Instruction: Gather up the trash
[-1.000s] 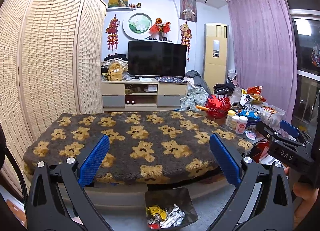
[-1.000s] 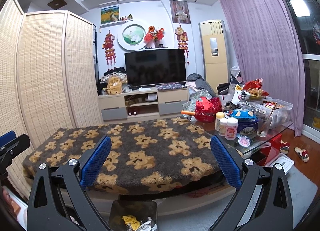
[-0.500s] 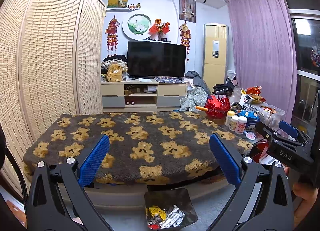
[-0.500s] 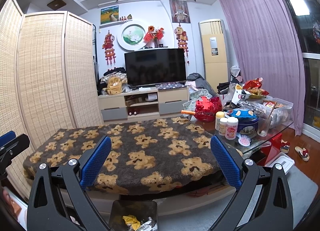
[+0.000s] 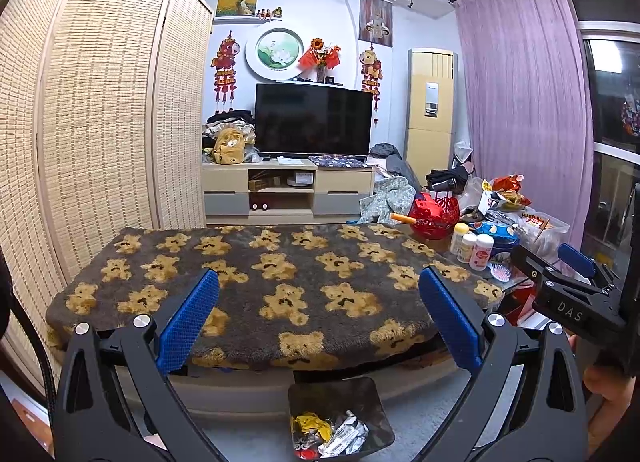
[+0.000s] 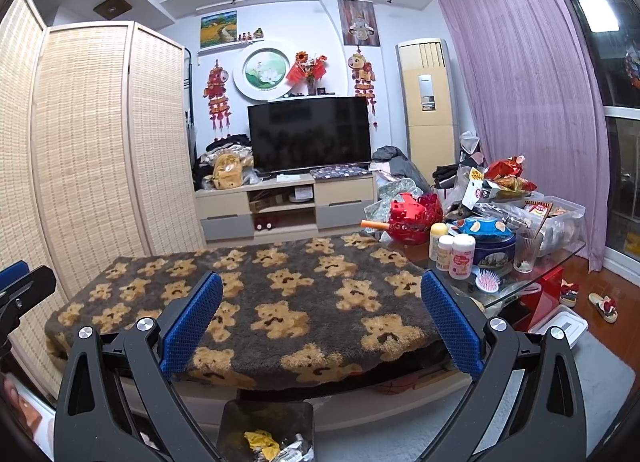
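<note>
Nearest the cameras, both claws are spread wide with nothing between their blue pads: the left claw and the right claw each hang in front of the near edge of the worktop. In the left wrist view the right claw's black body shows at the far right edge, with a bit of a hand below it.

On the floor just below and in front of the claws sits a dark bin, tucked against the worktop's near edge. The trash lies inside it: a crumpled yellow wrapper, silver foil scraps and something red. The right wrist view shows the same bin with the yellow wrapper on top.

The worktop carries a dark fuzzy blanket printed with tan bears; its surface shows no loose items. To its right, on the glass end, stand three small white bottles, a blue biscuit tin, a drinking glass, a pink hairbrush and a red basket, behind which snack bags pile up.

Farther off are a woven folding screen at left, a TV stand holding a dark television, a tall air conditioner and a purple curtain.
</note>
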